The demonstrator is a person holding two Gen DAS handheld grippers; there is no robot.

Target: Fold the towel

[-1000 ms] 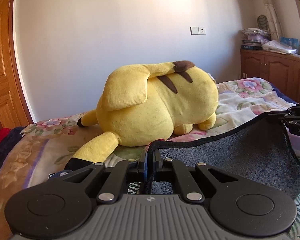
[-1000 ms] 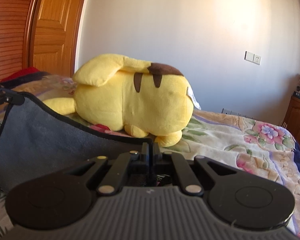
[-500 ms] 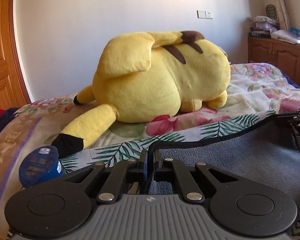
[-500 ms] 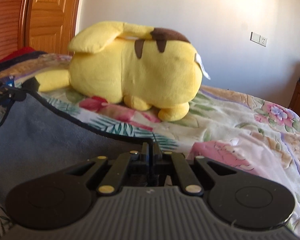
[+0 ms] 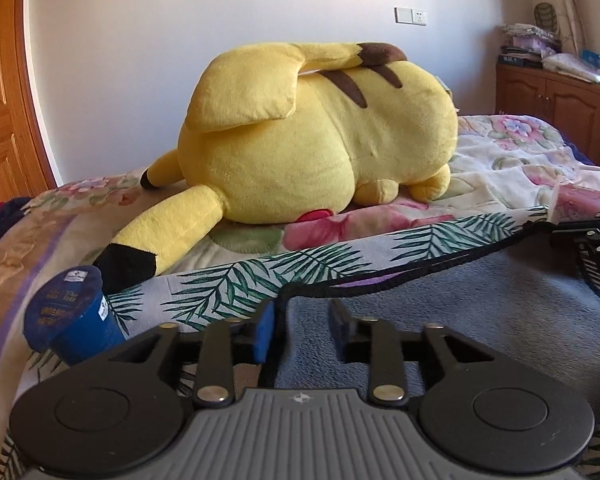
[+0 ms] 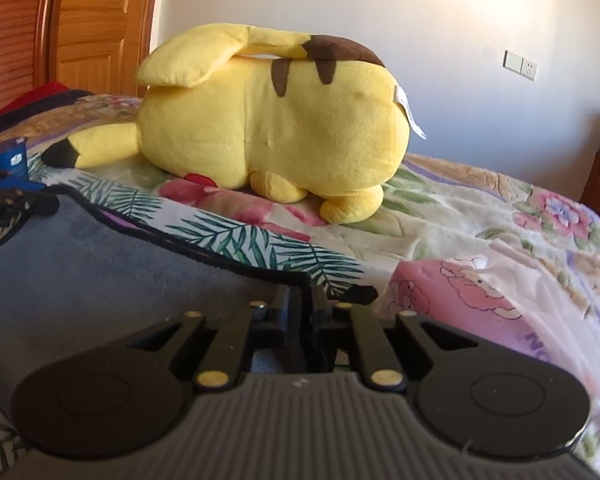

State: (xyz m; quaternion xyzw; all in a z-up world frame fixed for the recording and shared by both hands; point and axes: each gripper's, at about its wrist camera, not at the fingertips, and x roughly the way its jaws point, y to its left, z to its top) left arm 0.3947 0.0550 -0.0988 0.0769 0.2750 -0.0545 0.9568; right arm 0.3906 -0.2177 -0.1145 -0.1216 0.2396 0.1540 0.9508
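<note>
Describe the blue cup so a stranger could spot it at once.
Find the big yellow plush lying on the bed. Follow its black-tipped ear to the blue cup beside the gray towel: the only small, dark blue cylinder there.

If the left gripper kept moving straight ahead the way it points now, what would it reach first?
Most likely the grey towel, whose black-trimmed far edge lies just ahead of the open left gripper. Beyond it comes the palm-leaf cloth, then the yellow plush toy; depth is hard to judge.

left tongs (image 5: 302, 330) spread apart over grey towel (image 5: 440, 312), blue cup (image 5: 74, 316) beside.
</note>
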